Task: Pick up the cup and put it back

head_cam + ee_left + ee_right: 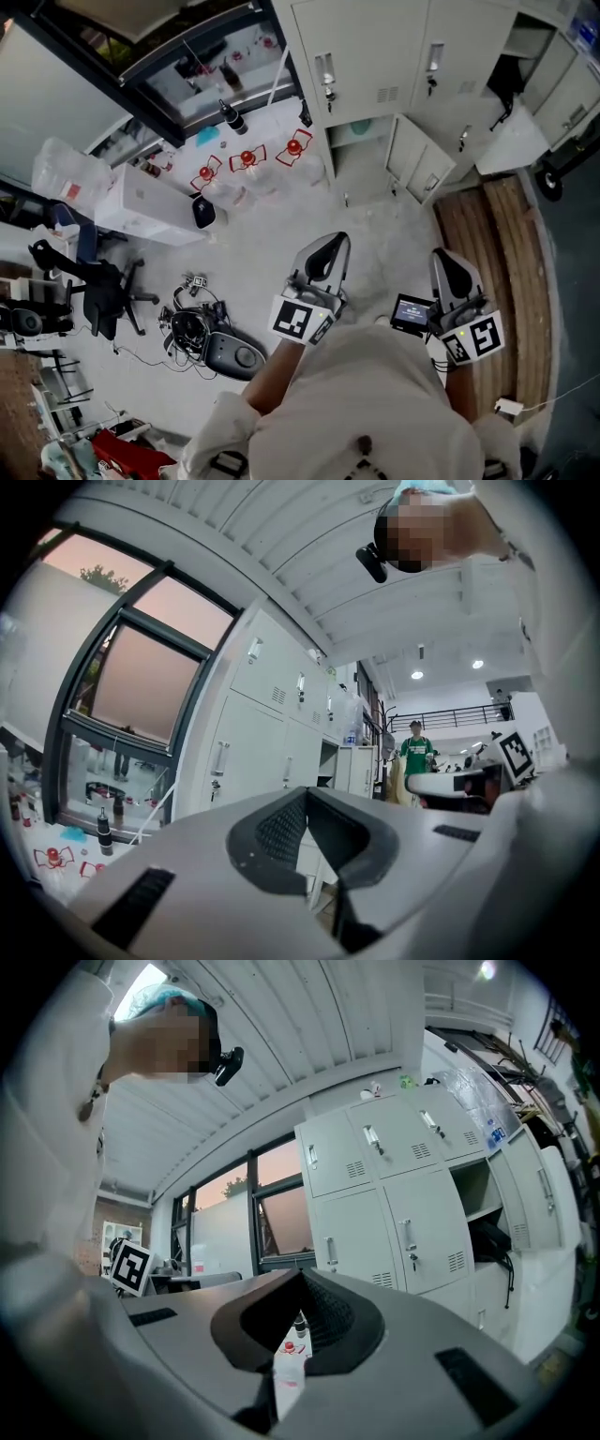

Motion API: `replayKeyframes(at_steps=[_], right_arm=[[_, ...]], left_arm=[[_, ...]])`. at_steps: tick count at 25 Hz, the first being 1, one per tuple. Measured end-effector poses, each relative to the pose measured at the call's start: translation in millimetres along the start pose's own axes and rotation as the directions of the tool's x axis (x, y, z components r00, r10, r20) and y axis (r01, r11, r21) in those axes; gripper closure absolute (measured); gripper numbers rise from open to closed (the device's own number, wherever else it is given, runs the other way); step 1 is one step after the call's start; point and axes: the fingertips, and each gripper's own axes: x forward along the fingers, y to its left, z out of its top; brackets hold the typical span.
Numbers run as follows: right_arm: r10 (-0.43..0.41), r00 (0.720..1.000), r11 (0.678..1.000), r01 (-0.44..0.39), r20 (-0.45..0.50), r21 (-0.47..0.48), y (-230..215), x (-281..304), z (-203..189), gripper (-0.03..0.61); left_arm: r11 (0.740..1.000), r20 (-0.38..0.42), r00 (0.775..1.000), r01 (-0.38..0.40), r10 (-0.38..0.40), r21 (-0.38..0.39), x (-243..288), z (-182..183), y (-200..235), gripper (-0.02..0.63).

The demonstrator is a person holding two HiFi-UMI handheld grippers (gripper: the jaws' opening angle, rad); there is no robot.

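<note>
In front of the person's chest, the left hand-held gripper (328, 251) (307, 803) is closed up, jaws together with nothing in them, pointing level. Same deal for the right hand-held gripper (448, 262) (302, 1283) just beside it at 3 o'clock: jaws pressed together, empty. Off at 11 o'clock, well apart from both, there's a white surface (267, 127) under the window with a dark bottle (233, 118) and three red-marked things (247, 158) in a row. Honestly can't tell which item there is the cup, it's all too small. Pale lockers (375, 56) stand at 12 o'clock.
</note>
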Motion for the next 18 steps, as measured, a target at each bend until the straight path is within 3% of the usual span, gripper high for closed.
replayKeyframes(at_steps=[10, 18], right_arm=[[0.077, 0.997, 0.995, -0.075, -0.029, 0.070, 5.3, -66.5, -22.3, 0.554], [0.132, 0.989, 0.991, -0.130, -0.062, 0.028, 50.7, -103.0, -36.8, 0.554]], left_arm=[[0.997, -0.057, 0.996, -0.072, 0.073, 0.007, -37.6, -18.7, -67.1, 0.605], [0.993, -0.065, 0.991, -0.115, 0.115, 0.000, -102.7, -27.2, -93.6, 0.606]])
